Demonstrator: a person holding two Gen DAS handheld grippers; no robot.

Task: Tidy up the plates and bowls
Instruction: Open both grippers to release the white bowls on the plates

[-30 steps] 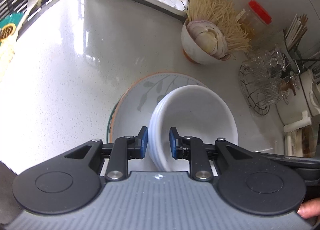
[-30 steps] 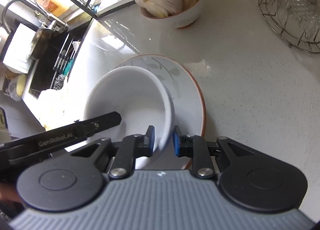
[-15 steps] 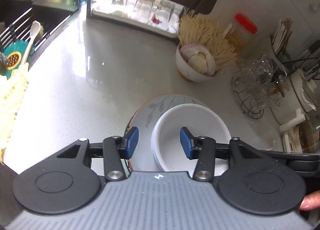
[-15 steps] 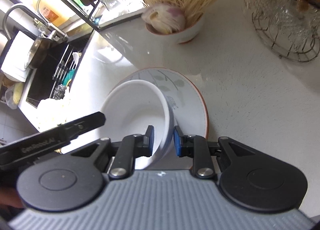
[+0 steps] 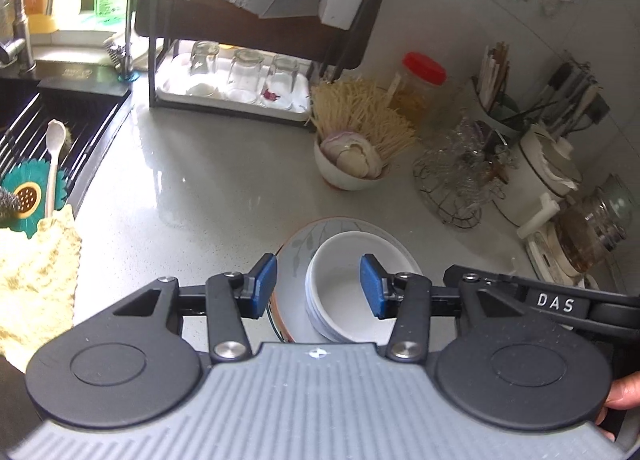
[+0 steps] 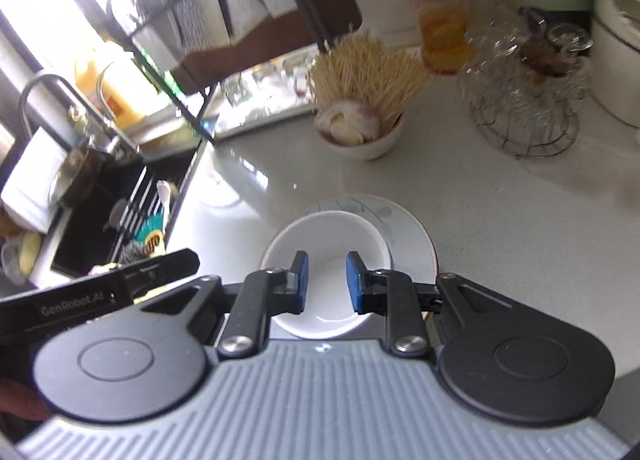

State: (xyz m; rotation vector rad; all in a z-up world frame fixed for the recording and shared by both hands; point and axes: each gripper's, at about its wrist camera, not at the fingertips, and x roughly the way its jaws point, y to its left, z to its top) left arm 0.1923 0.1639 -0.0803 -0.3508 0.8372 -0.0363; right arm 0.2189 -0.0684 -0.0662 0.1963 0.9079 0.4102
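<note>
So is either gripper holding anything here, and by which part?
Nothing is held. The left gripper and right gripper both hang open above the white bowls stacked on the plate.

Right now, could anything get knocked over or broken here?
Maybe. The white bowls sit stacked on the leaf-pattern plate, off to one side rather than centred, so a bump could slide them. Both the left gripper and right gripper hang open just above that stack. The glasses in the wire basket and the bowl of sticks stand close by, easy to clip.
</note>
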